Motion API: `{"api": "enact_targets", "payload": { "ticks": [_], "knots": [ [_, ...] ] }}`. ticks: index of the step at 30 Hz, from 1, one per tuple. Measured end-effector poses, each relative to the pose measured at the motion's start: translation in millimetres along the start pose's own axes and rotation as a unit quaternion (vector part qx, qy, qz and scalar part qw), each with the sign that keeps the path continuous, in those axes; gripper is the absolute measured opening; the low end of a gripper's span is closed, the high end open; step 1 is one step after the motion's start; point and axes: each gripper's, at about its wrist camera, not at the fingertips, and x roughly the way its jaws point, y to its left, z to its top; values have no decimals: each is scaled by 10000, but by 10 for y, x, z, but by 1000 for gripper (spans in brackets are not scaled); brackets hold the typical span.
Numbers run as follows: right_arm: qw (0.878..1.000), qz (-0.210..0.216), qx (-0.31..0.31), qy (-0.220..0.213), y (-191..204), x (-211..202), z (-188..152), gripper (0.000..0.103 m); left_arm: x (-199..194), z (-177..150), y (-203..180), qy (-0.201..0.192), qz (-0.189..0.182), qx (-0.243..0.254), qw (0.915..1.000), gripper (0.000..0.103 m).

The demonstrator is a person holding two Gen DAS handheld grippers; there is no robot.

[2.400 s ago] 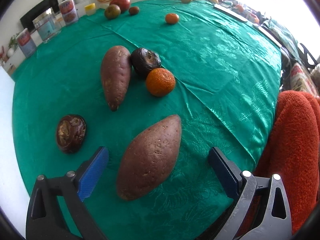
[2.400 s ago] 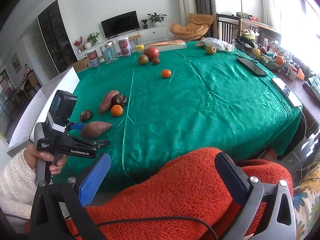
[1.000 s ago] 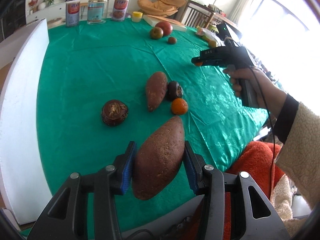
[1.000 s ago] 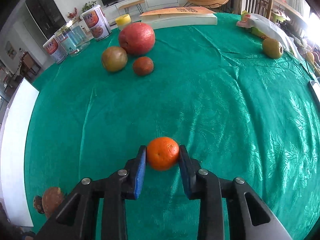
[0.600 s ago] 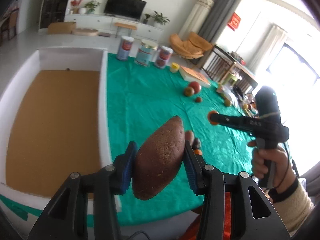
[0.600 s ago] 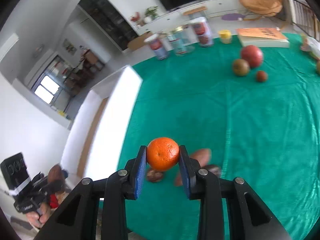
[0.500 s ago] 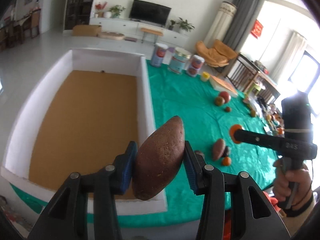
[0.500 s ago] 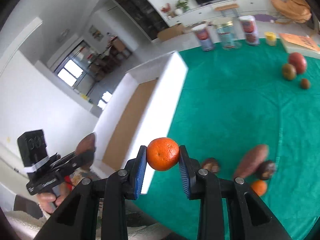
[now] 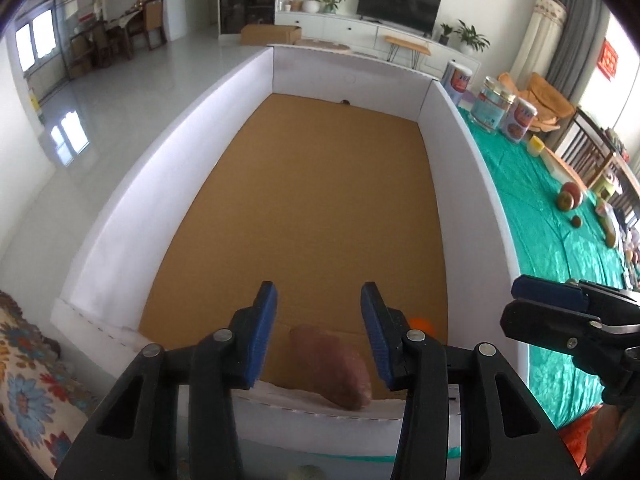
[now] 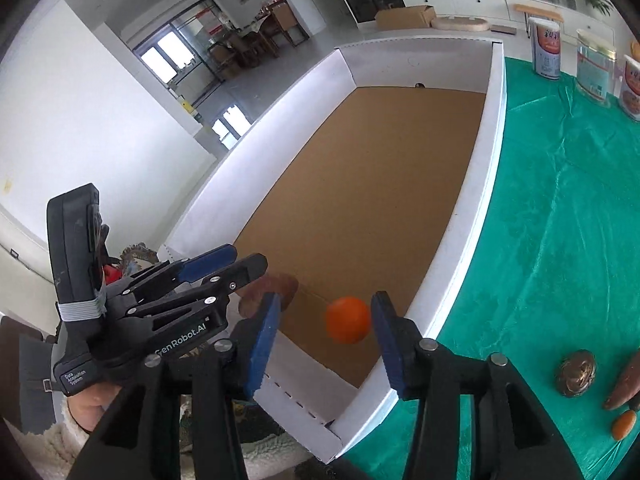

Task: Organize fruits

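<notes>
A white-walled box (image 9: 480,184) with a brown cardboard floor fills both views. My left gripper (image 9: 318,320) hangs over its near end, jaws opening. The sweet potato (image 9: 332,364) is blurred below and between the fingers, touching neither pad. My right gripper (image 10: 324,320) is over the same end of the box (image 10: 486,168), jaws opening as well. The orange (image 10: 347,319) is loose between them, close to the right pad. The right wrist view also shows the left gripper (image 10: 216,268) with the sweet potato (image 10: 276,284) under it. The orange (image 9: 420,322) peeks out behind a left finger.
The green tablecloth (image 10: 568,240) lies right of the box. A dark round fruit (image 10: 576,372), another sweet potato (image 10: 624,384) and a second orange (image 10: 624,424) lie on it. Tins (image 10: 592,72) stand at the back, apples (image 9: 568,196) farther along. A floral cushion (image 9: 24,392) sits lower left.
Both hands have swung from the table to over the box's near end. Both pairs of jaws have parted, letting go of the sweet potato and the orange, which are dropping.
</notes>
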Motion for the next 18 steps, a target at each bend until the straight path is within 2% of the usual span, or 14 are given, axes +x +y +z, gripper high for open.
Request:
{"api": "enact_targets", "payload": {
  "ticks": [3, 5, 8, 10, 13, 15, 18],
  "knots": [
    [9996, -111, 55, -240, -210, -382, -67, 58, -70, 37, -132, -187, -35, 119, 9997, 62],
    [9986, -309, 41, -421, -320, -677, -167, 64, -142, 44, -319, -381, -180, 279, 9987, 73],
    [9961, -620, 122, -619, -510, -1179, -471, 76, -250, 30, -678, -768, -534, 597, 9938, 81],
    [9931, -924, 269, -663, -673, -1526, -738, 77, -247, 10, -916, -930, -668, 871, 9896, 83],
    [9856, -1399, 600, -740, -899, -2148, -1216, 77, -136, -21, -1204, -921, -751, 1154, 9862, 83],
    [9781, -1702, 892, -796, -1017, -2618, -1574, 77, -26, -65, -1336, -817, -641, 1319, 9858, 83],
    [9618, -2386, 1045, -840, -1024, -3260, -2019, 82, 89, -188, -1437, -625, -205, 1664, 9839, 83]
  ]
}}
